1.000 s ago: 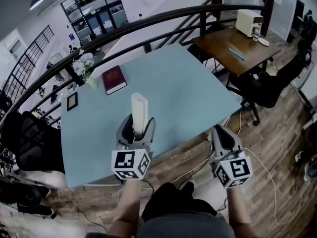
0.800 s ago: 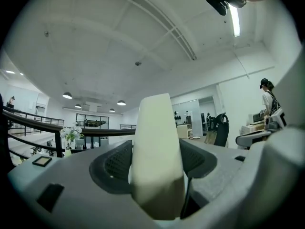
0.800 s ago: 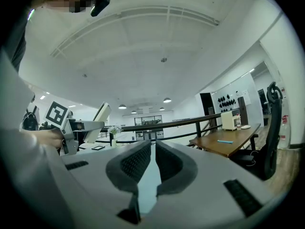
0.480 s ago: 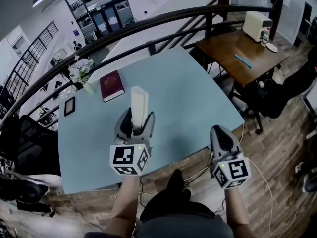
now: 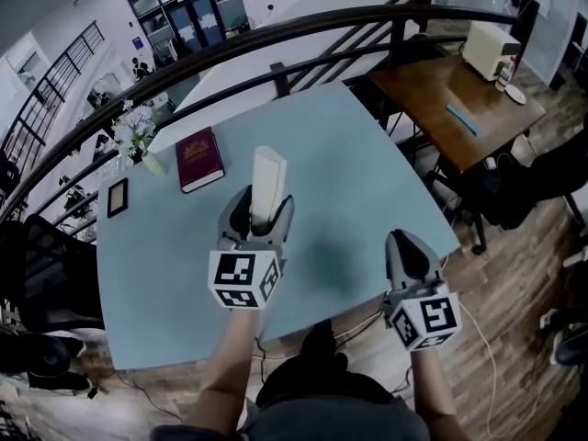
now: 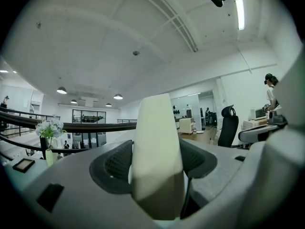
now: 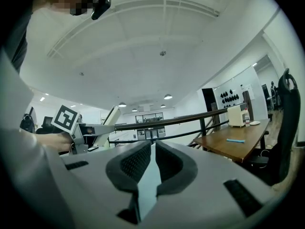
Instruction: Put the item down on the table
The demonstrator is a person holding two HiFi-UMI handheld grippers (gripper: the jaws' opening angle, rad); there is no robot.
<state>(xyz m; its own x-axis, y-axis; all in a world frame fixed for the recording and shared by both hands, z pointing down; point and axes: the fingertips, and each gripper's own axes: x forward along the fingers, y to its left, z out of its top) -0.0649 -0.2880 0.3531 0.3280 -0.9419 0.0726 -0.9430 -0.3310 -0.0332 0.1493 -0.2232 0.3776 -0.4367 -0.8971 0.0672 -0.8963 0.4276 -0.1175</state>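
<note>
above the pale blue table (image 5: 367, 145) my left gripper (image 5: 264, 215) is clamped on a white slab (image 5: 267, 182), standing upright, clear of the surface. by the near edge my right gripper (image 5: 402, 243) hangs, jaws pressed together, nothing between.

"How many tools were there?"

"Two: the left tool (image 5: 264, 211) and the right tool (image 5: 404, 242), with one marker cube on each."

"And benches?"

"Two as well: one pale blue bench (image 5: 358, 177), which carried the book, and one brown wooden bench (image 5: 432, 85), well apart from the book."

"What was on the blue one?"

"One dark red book (image 5: 199, 158), one vase of flowers (image 5: 138, 136) just beside the book, and one small dark device (image 5: 117, 197) near the book. There was also one white item (image 5: 267, 182)."

"And the wooden one?"

"One white appliance (image 5: 487, 49) and one blue strip (image 5: 461, 118)."

"Chairs?"

"I counted two black chairs (image 5: 524, 182)."
</note>
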